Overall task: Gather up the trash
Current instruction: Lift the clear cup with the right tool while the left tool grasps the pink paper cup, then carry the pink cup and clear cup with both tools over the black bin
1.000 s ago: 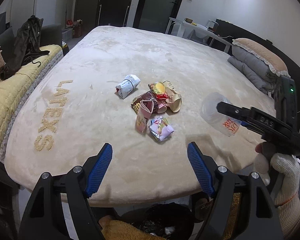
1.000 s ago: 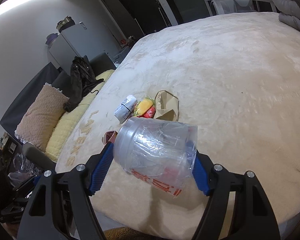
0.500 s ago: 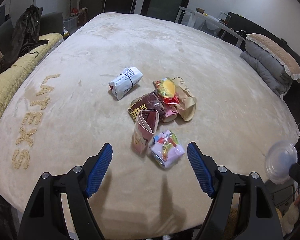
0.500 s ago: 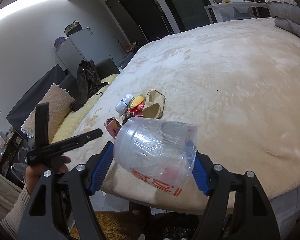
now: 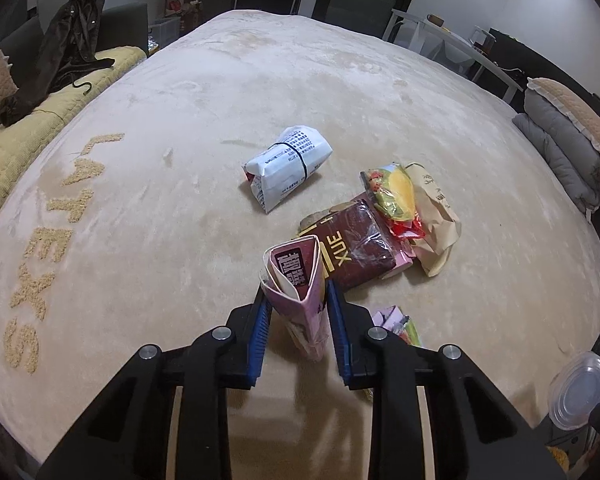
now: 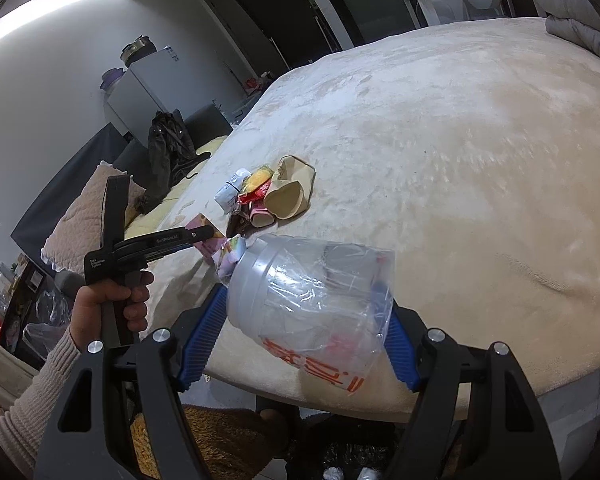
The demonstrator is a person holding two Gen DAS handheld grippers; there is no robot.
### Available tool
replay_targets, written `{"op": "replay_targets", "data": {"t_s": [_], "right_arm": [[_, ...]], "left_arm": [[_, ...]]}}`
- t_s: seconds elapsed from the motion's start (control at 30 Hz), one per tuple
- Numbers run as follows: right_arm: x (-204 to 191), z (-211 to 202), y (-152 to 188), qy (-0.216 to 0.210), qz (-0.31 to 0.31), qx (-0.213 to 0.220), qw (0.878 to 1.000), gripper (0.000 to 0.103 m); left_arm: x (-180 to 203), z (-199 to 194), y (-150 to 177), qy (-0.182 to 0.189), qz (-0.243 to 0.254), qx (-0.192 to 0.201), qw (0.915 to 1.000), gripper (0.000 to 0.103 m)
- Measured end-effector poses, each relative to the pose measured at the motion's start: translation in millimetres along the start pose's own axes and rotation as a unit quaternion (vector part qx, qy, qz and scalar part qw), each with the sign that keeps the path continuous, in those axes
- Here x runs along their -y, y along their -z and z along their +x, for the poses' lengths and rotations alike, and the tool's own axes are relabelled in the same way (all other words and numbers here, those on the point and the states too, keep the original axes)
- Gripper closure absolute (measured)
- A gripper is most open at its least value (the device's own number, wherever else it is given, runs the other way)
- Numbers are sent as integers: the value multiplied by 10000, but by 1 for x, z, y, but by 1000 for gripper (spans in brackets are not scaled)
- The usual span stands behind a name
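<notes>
My left gripper (image 5: 296,300) is shut on a pink folded carton (image 5: 298,280) at the near side of the trash pile on the beige bed (image 5: 180,208). The pile holds a dark red XUE bag (image 5: 360,246), a yellow-red wrapper (image 5: 396,192), a brown paper bag (image 5: 436,216), a white packet (image 5: 288,168) and a small colourful wrapper (image 5: 396,320). My right gripper (image 6: 304,320) is shut on a clear plastic cup (image 6: 308,284) with red print, held off the bed's front edge. The cup shows at the lower right of the left wrist view (image 5: 578,390). The left gripper shows in the right wrist view (image 6: 196,236).
A black trash bag (image 6: 352,456) sits on the floor below the bed's front edge. A yellow sofa (image 5: 24,136) with a dark jacket (image 5: 56,60) stands left of the bed. Grey pillows (image 5: 568,148) lie at the right. A white table (image 5: 452,40) stands at the back.
My left gripper moved forward over the bed and closed on the pink carton. My right gripper carried the cup back over the bed's front edge.
</notes>
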State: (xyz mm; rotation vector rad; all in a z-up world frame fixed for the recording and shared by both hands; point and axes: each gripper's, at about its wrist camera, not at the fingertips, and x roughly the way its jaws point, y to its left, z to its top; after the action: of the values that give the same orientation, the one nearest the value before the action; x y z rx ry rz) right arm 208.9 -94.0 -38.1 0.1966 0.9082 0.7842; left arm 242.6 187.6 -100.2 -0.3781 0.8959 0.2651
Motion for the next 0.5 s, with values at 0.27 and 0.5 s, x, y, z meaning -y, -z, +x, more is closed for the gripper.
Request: {"op": "replay_targets", "data": {"t_s": [0.27, 0.5], "right_arm": [[-2, -4, 4, 40, 34, 3, 10000, 31], [-10, -16, 12, 61, 86, 70, 9999, 31]], "left_arm": [[12, -22, 7, 110, 200, 413, 9989, 79], [16, -56, 14, 319, 165, 614, 9975, 79]]}}
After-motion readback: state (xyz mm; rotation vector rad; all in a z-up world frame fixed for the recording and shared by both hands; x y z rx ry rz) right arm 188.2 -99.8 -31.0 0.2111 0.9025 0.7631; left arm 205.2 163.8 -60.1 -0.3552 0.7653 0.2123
